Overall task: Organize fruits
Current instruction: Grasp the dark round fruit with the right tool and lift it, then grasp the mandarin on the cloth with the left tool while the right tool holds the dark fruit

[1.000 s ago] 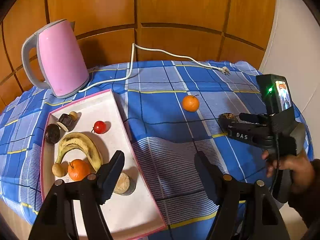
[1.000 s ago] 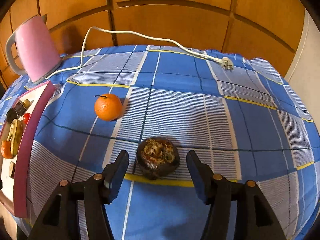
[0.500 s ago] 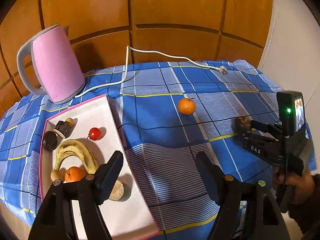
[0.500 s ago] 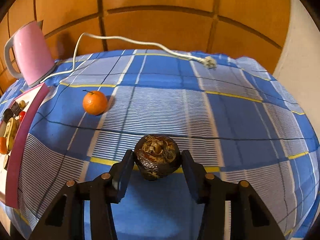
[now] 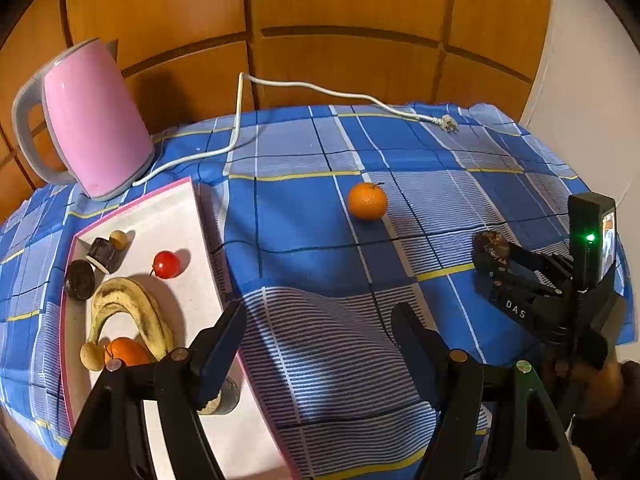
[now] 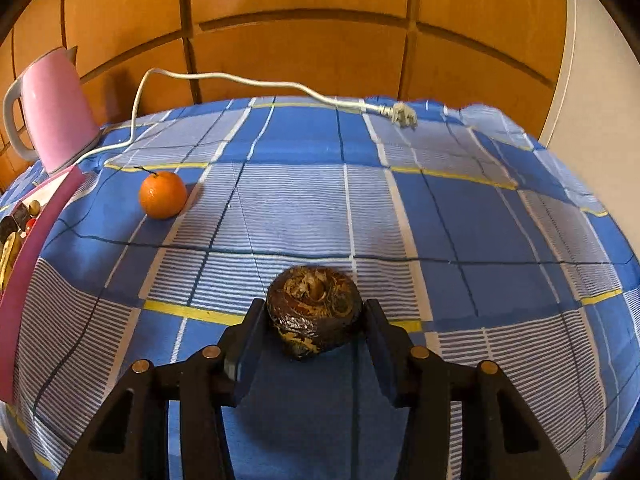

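A dark brown round fruit (image 6: 314, 304) sits between the pads of my right gripper (image 6: 314, 320), which is shut on it just over the blue checked cloth. From the left wrist view the same fruit (image 5: 491, 242) shows at the tip of the right gripper (image 5: 496, 258), held by a person's hand at the far right. An orange (image 6: 163, 194) lies loose on the cloth to the left and farther back. My left gripper (image 5: 318, 320) hangs open and empty over the cloth, beside the right edge of the white, pink-rimmed tray (image 5: 168, 216).
On the tray lie a banana (image 5: 132, 308), a small red fruit (image 5: 166, 264), a second orange (image 5: 126, 352) and several small dark and tan fruits. A pink kettle (image 5: 88, 120) stands at the back left. Its white cord (image 5: 320, 88) runs across to a plug (image 6: 402, 114). A wooden wall stands behind.
My right gripper's fingers have closed from either side onto the dark brown fruit. In the left wrist view the right gripper has shifted towards the right edge. The left gripper stays open.
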Demonstrator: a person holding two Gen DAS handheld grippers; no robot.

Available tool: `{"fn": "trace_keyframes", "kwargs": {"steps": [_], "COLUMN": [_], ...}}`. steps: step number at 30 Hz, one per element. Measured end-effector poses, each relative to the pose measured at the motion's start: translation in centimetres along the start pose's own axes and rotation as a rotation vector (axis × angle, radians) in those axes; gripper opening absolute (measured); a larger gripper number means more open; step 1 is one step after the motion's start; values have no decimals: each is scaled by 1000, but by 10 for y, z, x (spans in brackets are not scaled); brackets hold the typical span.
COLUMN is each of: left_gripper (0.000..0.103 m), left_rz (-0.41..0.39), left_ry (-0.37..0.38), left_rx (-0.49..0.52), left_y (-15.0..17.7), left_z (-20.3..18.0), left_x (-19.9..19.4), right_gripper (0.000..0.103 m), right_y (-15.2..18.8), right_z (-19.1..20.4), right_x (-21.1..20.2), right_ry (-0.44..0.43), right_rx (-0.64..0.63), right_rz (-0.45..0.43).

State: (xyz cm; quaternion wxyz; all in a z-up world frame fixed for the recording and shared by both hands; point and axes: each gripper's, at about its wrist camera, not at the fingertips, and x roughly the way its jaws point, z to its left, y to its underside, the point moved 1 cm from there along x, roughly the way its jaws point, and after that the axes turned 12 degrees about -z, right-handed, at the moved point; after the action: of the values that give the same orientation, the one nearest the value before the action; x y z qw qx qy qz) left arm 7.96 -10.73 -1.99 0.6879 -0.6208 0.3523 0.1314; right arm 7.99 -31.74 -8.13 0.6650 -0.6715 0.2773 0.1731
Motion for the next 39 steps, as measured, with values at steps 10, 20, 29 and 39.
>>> {"fn": "trace_keyframes", "kwargs": {"steps": [10,20,29,39], "left_gripper": [75,75,75,75], "left_rz": [-44,-40,-28,10], "left_ry": [-23,-20,-22,17], "left_rx": [7,-5,-22,-40], "left_y": [3,7,4,-2], "left_z": [12,12,7,0], "left_x": [-19,-22,-20,-1], "right_gripper": [50,50,49,49], "right_y": [1,0,3,4], "right_z": [-2,-3,-1,-3], "right_x": [-2,-1,-3,-2], "right_ry": [-11,-6,-4,-10], "right_rx": [19,22,-4,12], "right_rz": [-7,9,-13,-19]}}
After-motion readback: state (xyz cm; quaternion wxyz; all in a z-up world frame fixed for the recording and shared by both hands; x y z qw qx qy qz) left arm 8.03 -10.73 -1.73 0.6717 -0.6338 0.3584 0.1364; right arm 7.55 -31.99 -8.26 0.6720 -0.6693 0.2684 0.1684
